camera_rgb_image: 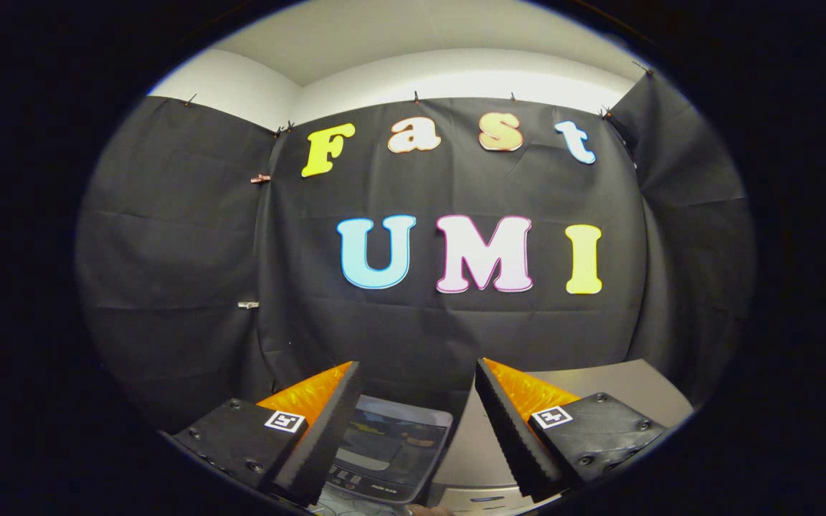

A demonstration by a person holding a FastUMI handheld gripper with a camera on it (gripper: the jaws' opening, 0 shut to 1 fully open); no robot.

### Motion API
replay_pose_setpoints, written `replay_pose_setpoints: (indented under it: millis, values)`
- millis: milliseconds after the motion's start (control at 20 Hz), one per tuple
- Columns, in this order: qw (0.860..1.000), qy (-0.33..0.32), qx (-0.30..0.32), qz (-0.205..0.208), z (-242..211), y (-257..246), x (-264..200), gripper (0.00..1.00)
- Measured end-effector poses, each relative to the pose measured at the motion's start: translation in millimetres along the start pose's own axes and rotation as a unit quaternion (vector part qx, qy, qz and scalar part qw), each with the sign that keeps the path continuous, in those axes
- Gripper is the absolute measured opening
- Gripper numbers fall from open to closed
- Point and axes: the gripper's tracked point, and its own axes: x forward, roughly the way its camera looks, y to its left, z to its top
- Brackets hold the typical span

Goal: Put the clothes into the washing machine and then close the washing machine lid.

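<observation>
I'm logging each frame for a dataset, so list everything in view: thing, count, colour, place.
washing machine: one, grey body with a dark see-through lid lying flat, low between and just beyond the fingers.
surface: one, pale grey, beside the machine, behind the right finger.
booth wall: black cloth on three sides, beyond everything.
room wall: white, above the cloth.
clips: a few small ones along the cloth's top edge and left seam.
tongs: one pair, fingers spread apart, nothing between them, hovering above the machine.
</observation>
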Motion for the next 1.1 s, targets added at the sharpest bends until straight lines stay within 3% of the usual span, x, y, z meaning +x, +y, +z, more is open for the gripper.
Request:
replay_pose_setpoints:
  millis: [250, 650, 1100]
  values:
    - [0.999, -0.048, -0.004, -0.020, 25, -39, -67, 0.99]
    - [0.993, -0.094, -0.042, -0.052, 30, -78, -146, 0.98]
    - [0.993, -0.103, -0.032, -0.056, 26, -92, -170, 0.98]
